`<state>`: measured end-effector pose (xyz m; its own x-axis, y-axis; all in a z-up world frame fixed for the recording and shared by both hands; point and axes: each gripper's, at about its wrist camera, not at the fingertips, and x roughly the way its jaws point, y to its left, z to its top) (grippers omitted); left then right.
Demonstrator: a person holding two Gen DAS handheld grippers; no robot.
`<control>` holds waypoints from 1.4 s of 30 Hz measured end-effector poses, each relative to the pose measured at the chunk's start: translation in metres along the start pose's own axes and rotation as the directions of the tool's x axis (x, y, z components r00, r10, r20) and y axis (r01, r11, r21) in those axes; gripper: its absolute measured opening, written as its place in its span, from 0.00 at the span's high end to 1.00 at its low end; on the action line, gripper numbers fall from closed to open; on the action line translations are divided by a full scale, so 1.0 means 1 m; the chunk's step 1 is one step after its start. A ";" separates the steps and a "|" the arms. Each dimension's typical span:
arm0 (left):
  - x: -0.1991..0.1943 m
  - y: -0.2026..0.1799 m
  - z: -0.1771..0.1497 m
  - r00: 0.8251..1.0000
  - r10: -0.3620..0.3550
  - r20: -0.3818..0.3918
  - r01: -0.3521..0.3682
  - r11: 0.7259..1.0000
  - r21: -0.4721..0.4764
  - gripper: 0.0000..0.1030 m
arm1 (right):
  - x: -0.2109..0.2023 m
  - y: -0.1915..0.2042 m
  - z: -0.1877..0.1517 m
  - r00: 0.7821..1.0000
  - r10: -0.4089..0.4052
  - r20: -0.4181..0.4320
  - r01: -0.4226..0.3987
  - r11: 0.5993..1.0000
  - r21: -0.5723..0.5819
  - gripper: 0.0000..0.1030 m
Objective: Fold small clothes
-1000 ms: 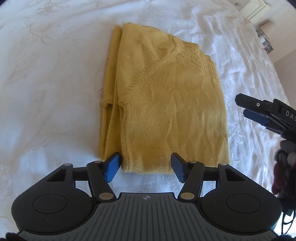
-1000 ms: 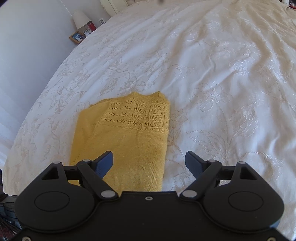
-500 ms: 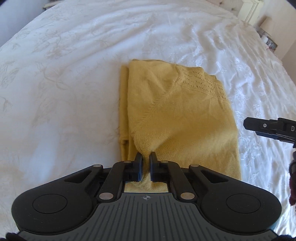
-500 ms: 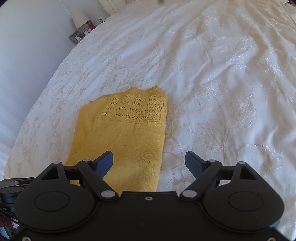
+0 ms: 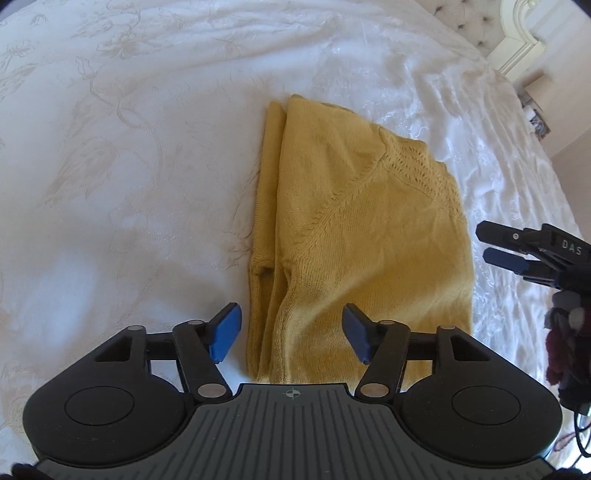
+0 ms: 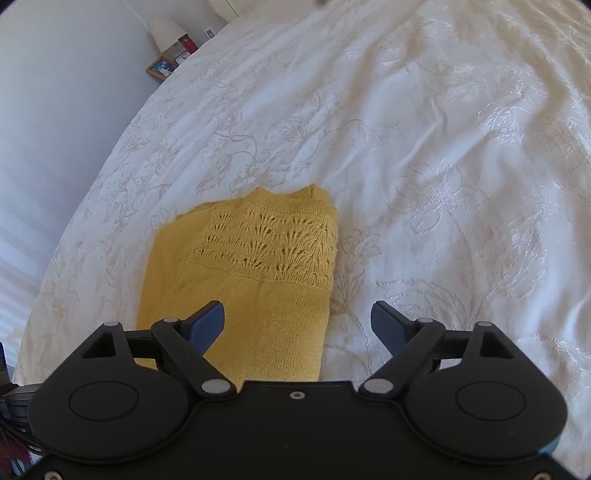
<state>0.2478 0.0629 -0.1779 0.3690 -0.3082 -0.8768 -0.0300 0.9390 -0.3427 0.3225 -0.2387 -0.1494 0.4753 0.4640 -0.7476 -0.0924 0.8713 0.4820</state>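
A folded mustard-yellow knit sweater lies flat on the white bedspread. It also shows in the right wrist view, lace yoke at its far end. My left gripper is open and empty, its blue pads either side of the sweater's near hem, above it. My right gripper is open and empty, over the sweater's near right edge. The right gripper also shows at the right of the left wrist view.
The white embroidered bedspread stretches far and right. A nightstand with a lamp and a picture frame stands beyond the bed's left edge. A tufted headboard is at the far right.
My left gripper was shut on the sweater's near hem half a second ago and has let go and opened. The right gripper has stayed open and barely moved.
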 end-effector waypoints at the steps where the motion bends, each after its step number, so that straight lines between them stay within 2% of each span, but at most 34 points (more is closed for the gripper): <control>1: 0.005 0.000 0.001 1.000 -0.005 -0.015 0.005 1.000 -0.006 0.41 | 0.004 -0.001 0.002 1.000 0.004 -0.008 -0.004 1.000 0.004 0.15; 4: 0.017 0.000 0.003 0.999 -0.023 -0.034 0.022 1.000 -0.008 0.40 | 0.020 -0.006 0.009 0.998 0.043 -0.046 -0.042 0.999 0.028 0.15; 11: 0.042 -0.008 0.014 0.992 -0.101 -0.077 0.102 0.995 0.014 0.23 | 0.057 -0.005 0.016 0.979 0.164 -0.121 -0.155 0.985 0.080 0.12; 14: 0.047 -0.012 0.017 0.988 -0.136 -0.077 0.138 0.990 0.028 0.15 | 0.069 -0.003 0.019 0.972 0.201 -0.124 -0.189 0.977 0.102 0.04; 20: 0.053 -0.019 0.022 0.980 -0.191 -0.051 0.193 0.981 0.032 0.08 | 0.082 0.002 0.028 0.966 0.236 -0.102 -0.222 0.965 0.138 0.01; 23: 0.053 -0.018 0.020 0.977 -0.210 -0.046 0.211 0.977 0.021 0.09 | 0.083 0.002 0.028 0.965 0.243 -0.101 -0.230 0.965 0.130 0.00; 25: 0.050 -0.016 0.019 0.972 -0.229 -0.046 0.230 0.973 0.015 0.13 | 0.080 -0.001 0.025 0.962 0.256 -0.092 -0.244 0.961 0.128 0.00; 26: 0.049 -0.013 0.018 0.971 -0.235 -0.048 0.236 0.972 0.011 0.27 | 0.078 -0.003 0.023 0.960 0.264 -0.092 -0.251 0.959 0.133 0.00; 27: 0.049 -0.010 0.018 0.971 -0.232 -0.058 0.233 0.973 0.005 0.55 | 0.075 -0.006 0.022 0.958 0.269 -0.096 -0.255 0.957 0.138 0.04; 28: 0.050 -0.008 0.019 0.970 -0.232 -0.073 0.232 0.973 -0.008 0.70 | 0.073 -0.007 0.020 0.961 0.261 -0.096 -0.247 0.960 0.131 0.09; 29: 0.052 -0.005 0.019 0.962 -0.257 -0.089 0.254 0.966 -0.040 0.83 | 0.071 -0.007 0.020 0.966 0.236 -0.102 -0.224 0.967 0.119 0.37; 30: 0.053 -0.002 0.020 0.953 -0.287 -0.095 0.280 0.957 -0.077 0.84 | 0.070 -0.007 0.019 0.969 0.216 -0.116 -0.204 0.973 0.111 0.54; 31: 0.052 -0.001 0.021 0.948 -0.303 -0.092 0.295 0.951 -0.094 0.84 | 0.068 -0.008 0.020 0.970 0.213 -0.120 -0.200 0.973 0.112 0.54; 34: 0.043 -0.011 0.023 0.947 -0.308 -0.086 0.303 0.950 -0.070 0.84 | 0.055 0.000 0.024 0.976 0.187 -0.108 -0.177 0.980 0.092 0.58; 37: 0.028 -0.023 0.022 0.939 -0.337 -0.068 0.334 0.941 -0.050 0.85 | 0.033 0.008 0.022 0.978 0.194 -0.072 -0.188 0.979 0.084 0.61; 42: 0.009 -0.054 0.002 0.920 -0.383 -0.081 0.384 0.923 -0.006 0.85 | -0.008 0.011 0.004 0.980 0.191 -0.051 -0.186 0.978 0.092 0.63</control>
<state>0.2541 0.0099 -0.1664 0.2753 -0.6559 -0.7029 0.1083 0.7476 -0.6552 0.3212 -0.2336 -0.1358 0.4033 0.6297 -0.6640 -0.0985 0.7512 0.6526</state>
